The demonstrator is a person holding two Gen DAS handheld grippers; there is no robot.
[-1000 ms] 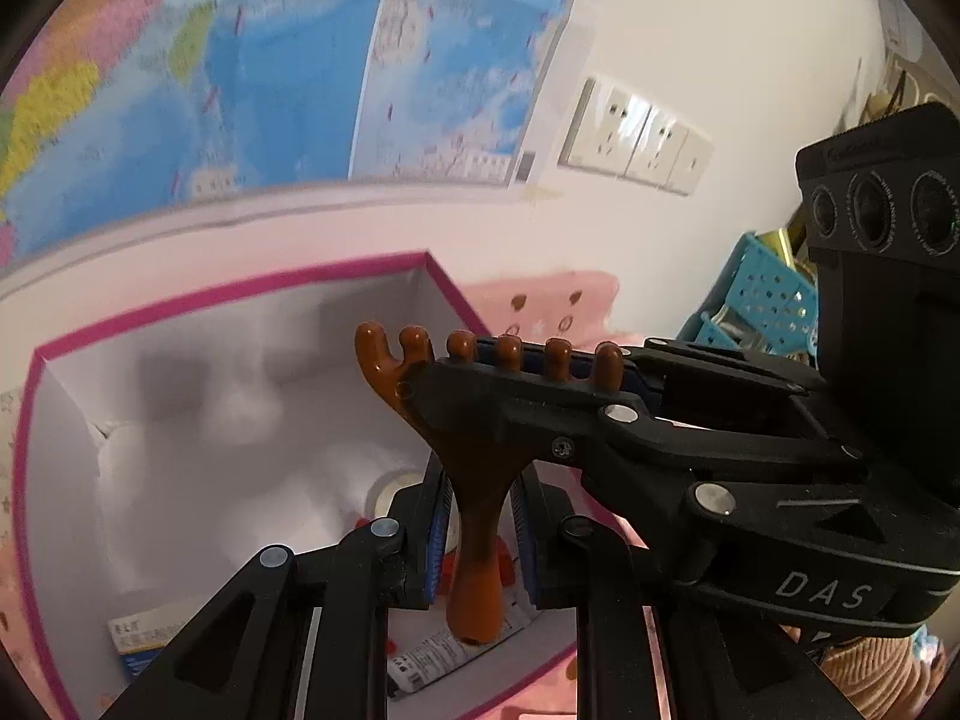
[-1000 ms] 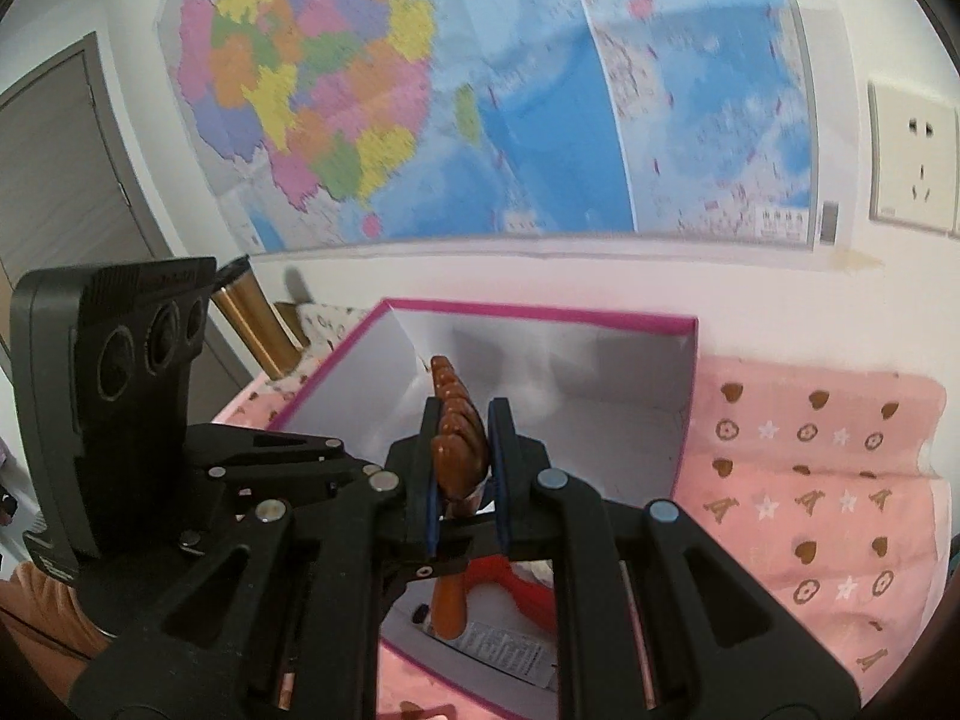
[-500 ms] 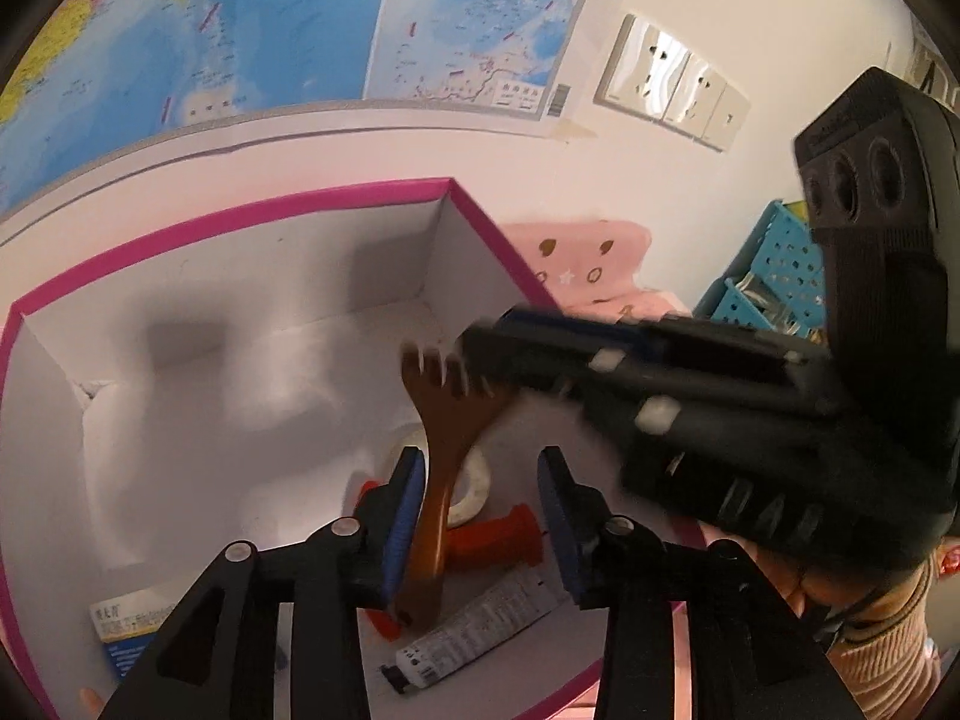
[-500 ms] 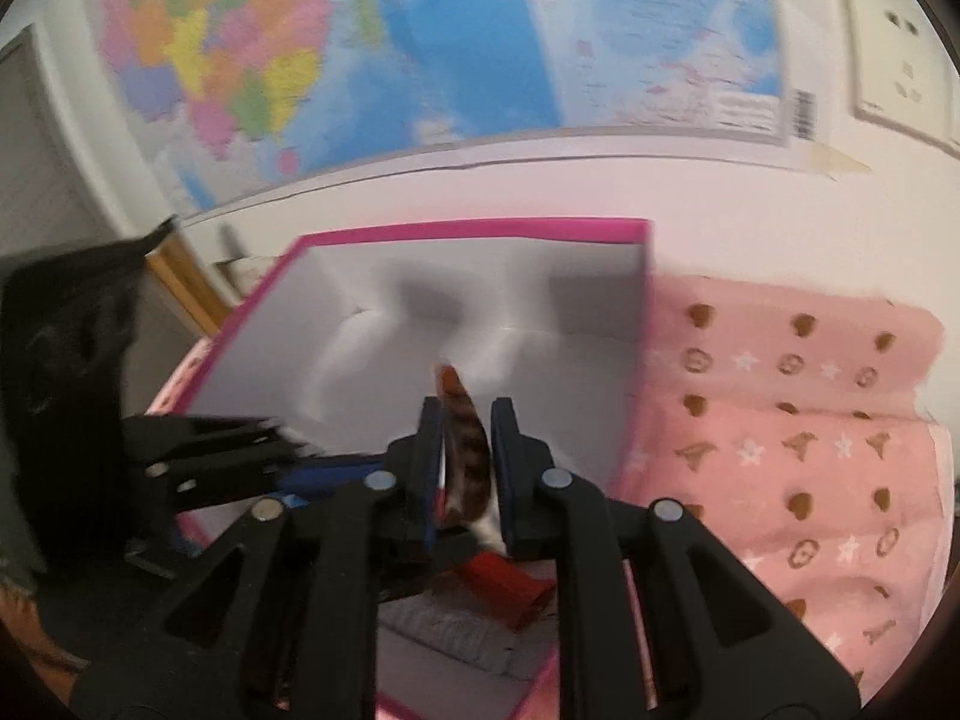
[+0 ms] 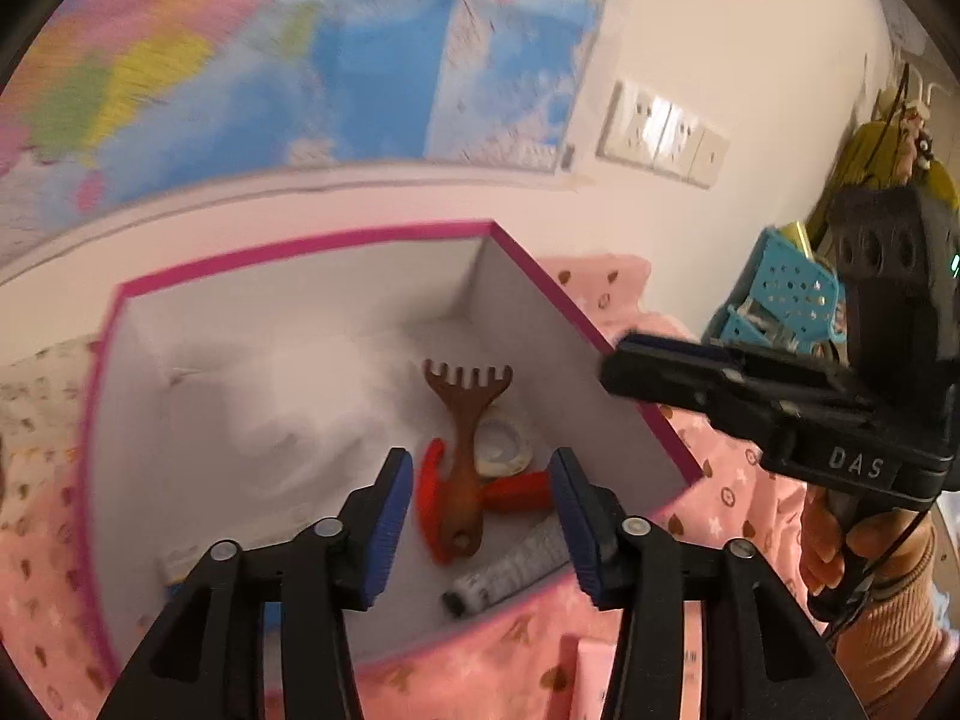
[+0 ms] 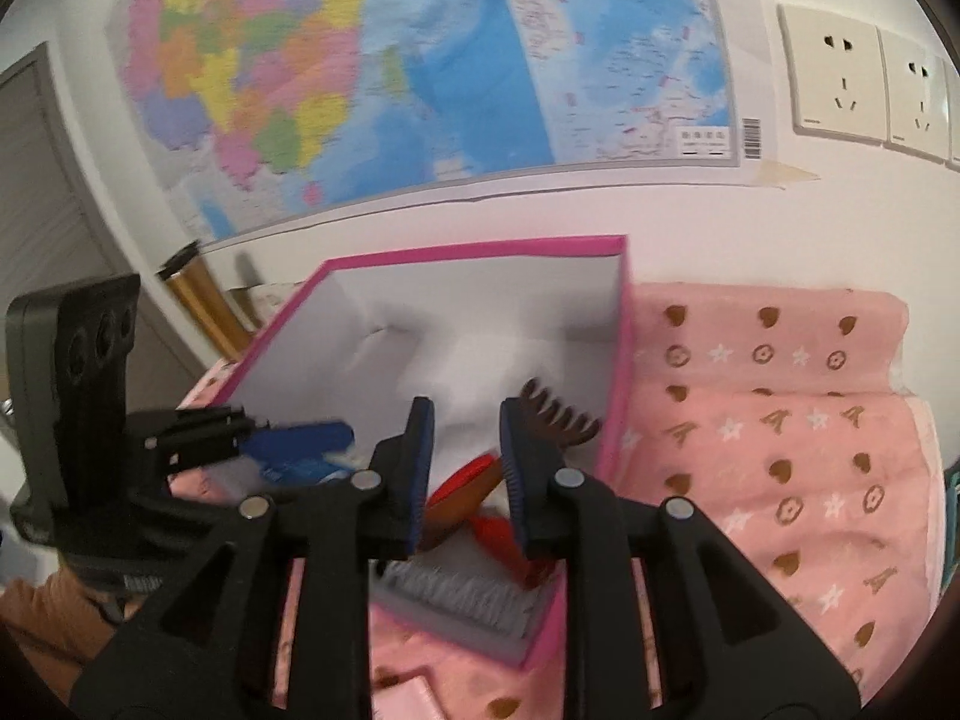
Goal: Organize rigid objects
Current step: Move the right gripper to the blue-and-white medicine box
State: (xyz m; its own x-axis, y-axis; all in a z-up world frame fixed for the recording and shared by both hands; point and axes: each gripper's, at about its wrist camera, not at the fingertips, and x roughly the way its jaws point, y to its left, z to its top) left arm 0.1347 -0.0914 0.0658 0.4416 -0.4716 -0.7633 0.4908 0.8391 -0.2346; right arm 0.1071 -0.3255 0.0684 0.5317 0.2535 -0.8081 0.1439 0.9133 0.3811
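Left wrist view
Backdrop: white wall with a glossy, motion-blurred map and a row of white sockets.
Surface: soft pink cloth printed with small brown hearts and stars; what lies under it cannot be told.
Box: pink-rimmed cardboard box with smooth white inner walls, open at the top.
Task's thing: brown wooden scratcher, a flat paddle with a comb of short teeth, lies on the box floor across a red plastic handle, beside a pale tape roll and a printed tube.
Left gripper: black fingers with ribbed blue pads spread wide, holding nothing, above the box's near edge.
Right gripper: seen side-on above the box's right wall; from here its spread cannot be told.
Change: a second ago both grippers pinched the scratcher in mid-air; now it is free and down in the box.

Right wrist view
Backdrop: same map, sharper here, sockets at right, a brass-coloured cylinder at left.
Right gripper: blue pads apart, nothing between them; half a second ago they were clamped on the scratcher.
Scratcher: toothed end shows just behind the right finger, against the box wall.
Left gripper: blurred, at the box's left edge.
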